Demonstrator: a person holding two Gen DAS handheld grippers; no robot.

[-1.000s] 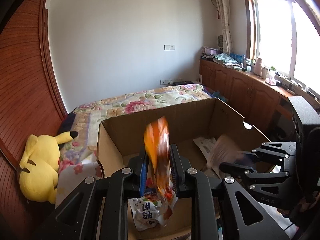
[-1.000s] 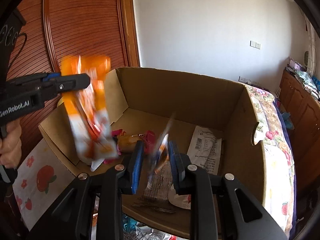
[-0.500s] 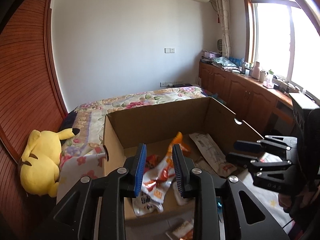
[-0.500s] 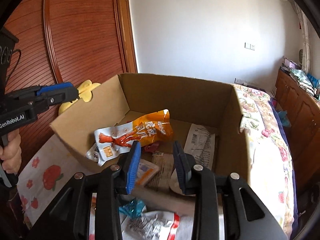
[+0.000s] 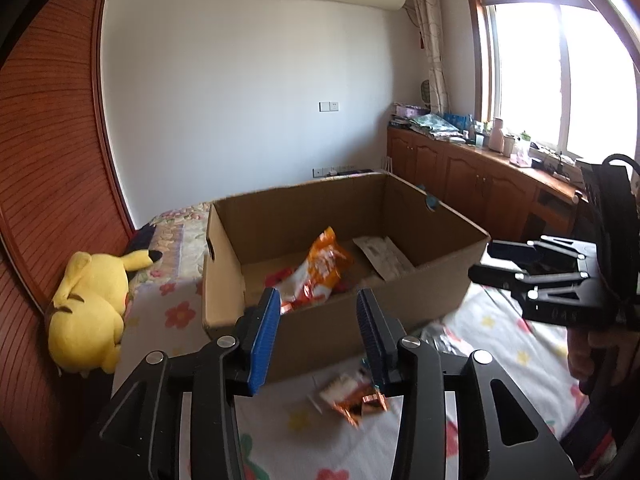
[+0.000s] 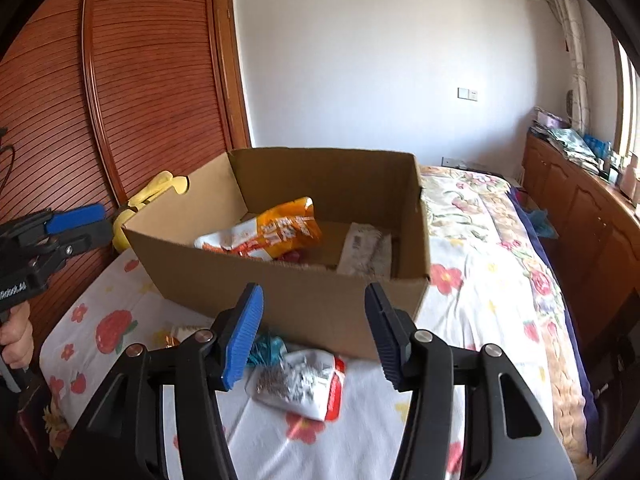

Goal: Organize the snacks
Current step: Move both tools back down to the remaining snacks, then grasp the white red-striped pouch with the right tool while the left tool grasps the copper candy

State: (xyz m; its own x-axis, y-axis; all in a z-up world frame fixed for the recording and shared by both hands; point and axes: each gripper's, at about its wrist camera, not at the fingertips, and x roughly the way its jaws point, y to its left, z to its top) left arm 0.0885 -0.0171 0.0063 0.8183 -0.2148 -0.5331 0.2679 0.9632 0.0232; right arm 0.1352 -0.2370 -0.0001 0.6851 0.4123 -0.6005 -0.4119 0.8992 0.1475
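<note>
Both grippers hang before the box (image 6: 304,300) on the bed (image 6: 480,320), jaws just parted and gripping nothing: left gripper (image 5: 318,336), right gripper (image 6: 314,330). An orange packet (image 6: 276,232) lies inside the box. A white packet (image 6: 304,384) lies on the bed before it.

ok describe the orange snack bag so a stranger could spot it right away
Find the open cardboard box on the flowered bedspread. Inside, left of a white printed packet, the orange snack bag lies on top, the only bright orange-and-white pouch there.
</note>
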